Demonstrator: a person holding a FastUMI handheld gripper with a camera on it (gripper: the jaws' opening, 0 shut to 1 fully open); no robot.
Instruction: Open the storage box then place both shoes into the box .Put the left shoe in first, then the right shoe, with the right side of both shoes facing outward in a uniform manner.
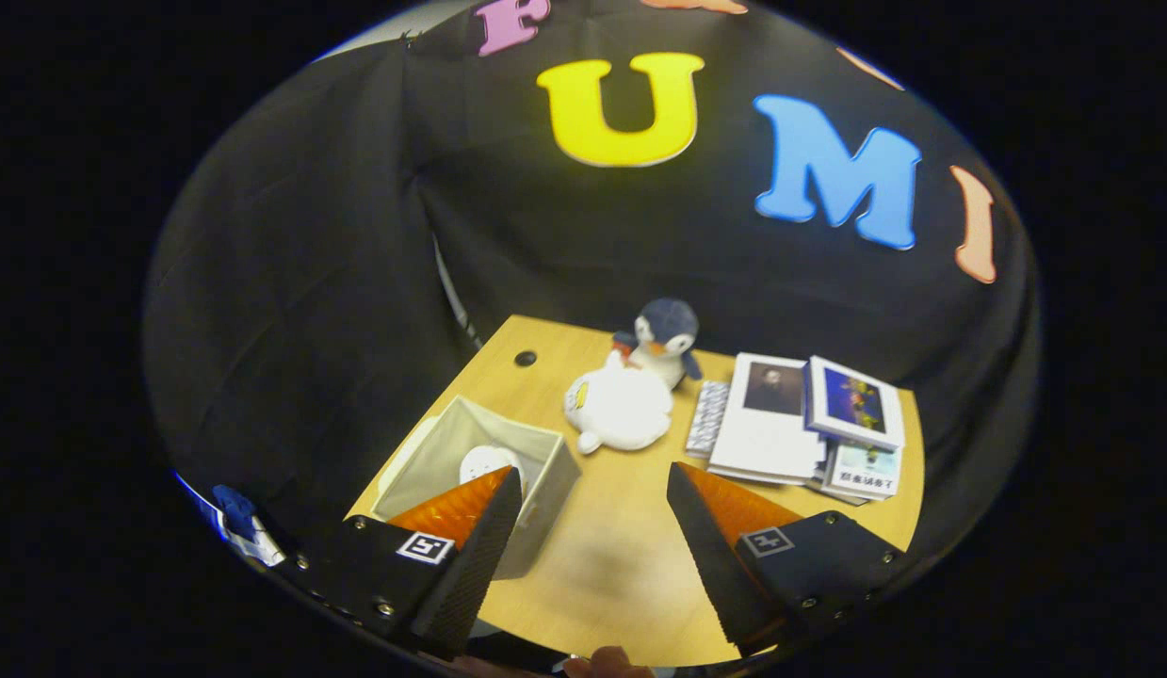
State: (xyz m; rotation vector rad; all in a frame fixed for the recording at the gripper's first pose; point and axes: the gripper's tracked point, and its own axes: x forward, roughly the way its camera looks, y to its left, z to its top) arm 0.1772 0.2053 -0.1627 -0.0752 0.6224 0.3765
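Note:
A grey fabric storage box (548, 459) stands open on the wooden table (621, 556), partly behind my left finger (479, 546). Inside it lies a white rounded object (489, 461), perhaps a shoe; I cannot tell which one or how it faces. A pale flap (406, 455), maybe the lid, hangs at the box's far-left side. My gripper (594, 474) hovers open above the table, with nothing between its fingers. Its left fingertip is over the box's near corner and its right finger (710, 541) is over bare wood.
Beyond the fingers a white plush toy (621, 410) lies against a penguin plush (666, 341). To their right lies a stack of books and booklets (800, 424). A dark round hole (526, 358) is in the table's far-left corner. A fingertip (607, 661) shows below the gripper.

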